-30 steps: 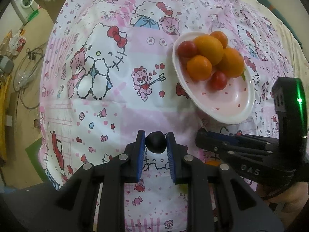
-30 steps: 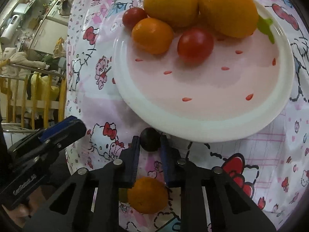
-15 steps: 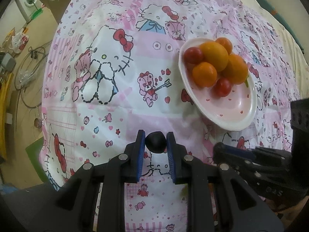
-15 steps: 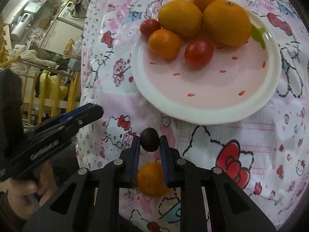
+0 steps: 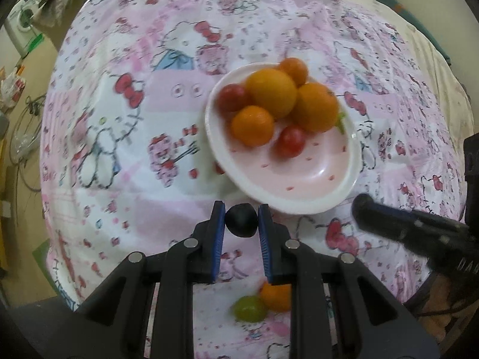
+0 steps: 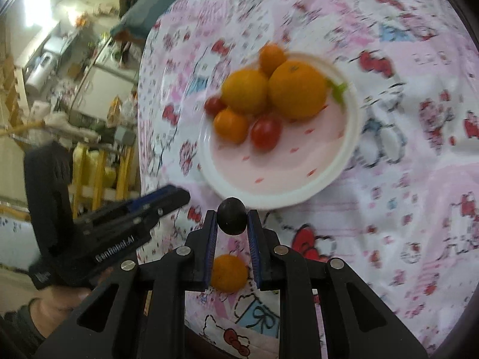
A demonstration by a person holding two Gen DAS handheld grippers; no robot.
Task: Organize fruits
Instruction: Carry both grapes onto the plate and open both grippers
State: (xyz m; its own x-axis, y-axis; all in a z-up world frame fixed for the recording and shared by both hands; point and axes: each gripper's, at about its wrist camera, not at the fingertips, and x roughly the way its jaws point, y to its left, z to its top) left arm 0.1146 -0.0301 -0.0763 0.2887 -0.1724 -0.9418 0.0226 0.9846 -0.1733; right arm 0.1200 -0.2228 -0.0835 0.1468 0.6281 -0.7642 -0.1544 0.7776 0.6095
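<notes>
Cloth [image 5: 125, 125]: pink and white, with cartoon cats, red bows and little hearts.
Plate [image 5: 311, 206]: white rim, pale pink inside, tiny red marks.
Big fruits [image 5: 271, 92]: orange.
Small tomatoes [image 5: 289, 141]: red.
Loose fruit [image 5: 249, 308]: yellow-green.
Left tool [image 5: 241, 220]: black, blue pads.
Held berry [image 5: 241, 220]: very dark, almost black.

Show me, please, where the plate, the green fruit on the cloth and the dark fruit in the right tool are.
plate [image 5: 302, 193]: left wrist view, bare pink floor.
green fruit [image 5: 249, 308]: left wrist view, its middle.
dark fruit [image 6: 232, 216]: right wrist view, its middle.
</notes>
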